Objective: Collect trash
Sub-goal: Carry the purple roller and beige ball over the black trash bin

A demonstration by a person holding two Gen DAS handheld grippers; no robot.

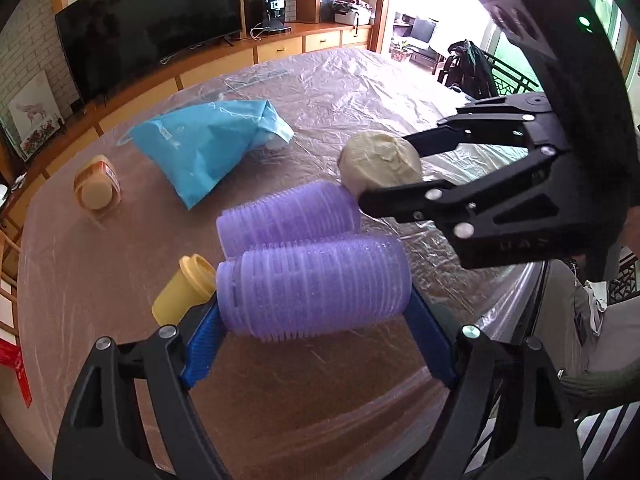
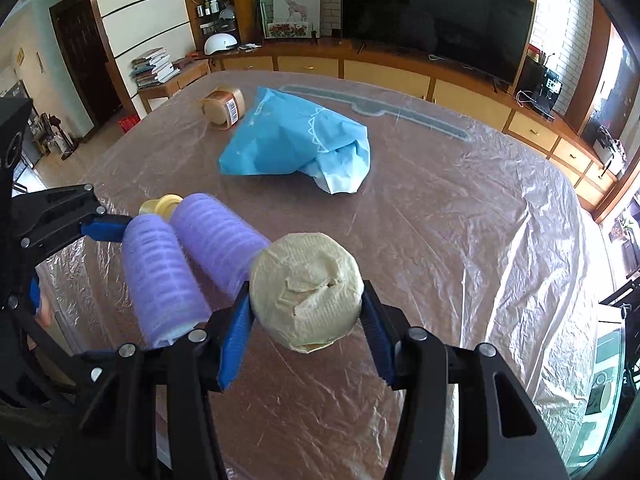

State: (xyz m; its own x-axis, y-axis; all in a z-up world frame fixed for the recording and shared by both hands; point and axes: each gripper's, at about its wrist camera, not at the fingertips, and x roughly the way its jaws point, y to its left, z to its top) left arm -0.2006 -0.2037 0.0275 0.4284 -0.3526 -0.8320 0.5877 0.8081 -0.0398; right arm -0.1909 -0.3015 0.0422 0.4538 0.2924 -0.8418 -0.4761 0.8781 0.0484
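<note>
Now my left gripper [image 1: 316, 312] clamps one purple roller [image 1: 316, 288] above the counter [image 2: 460, 220]; my right gripper [image 2: 306, 316] holds a cream paper wad [image 2: 306, 290]. Second roller [image 1: 288, 214], yellow cup [image 1: 184, 288], blue bag [image 2: 296, 144] lie nearby.

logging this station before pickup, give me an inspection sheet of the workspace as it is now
surface: table under wrinkled clear plastic sheet.
job's things: two purple rollers side by side; cream paper roll; blue bag crumpled mid-table; yellow bottle on its side; tan jar on its side at the far edge.
clutter: nothing seen beyond these.
grippers: left gripper jaws either side of the near purple roller; right gripper shut on the cream paper roll.
cables: white cord on the cabinet by the coffee machine.
surroundings: TV, wooden cabinets, stacked books.
</note>
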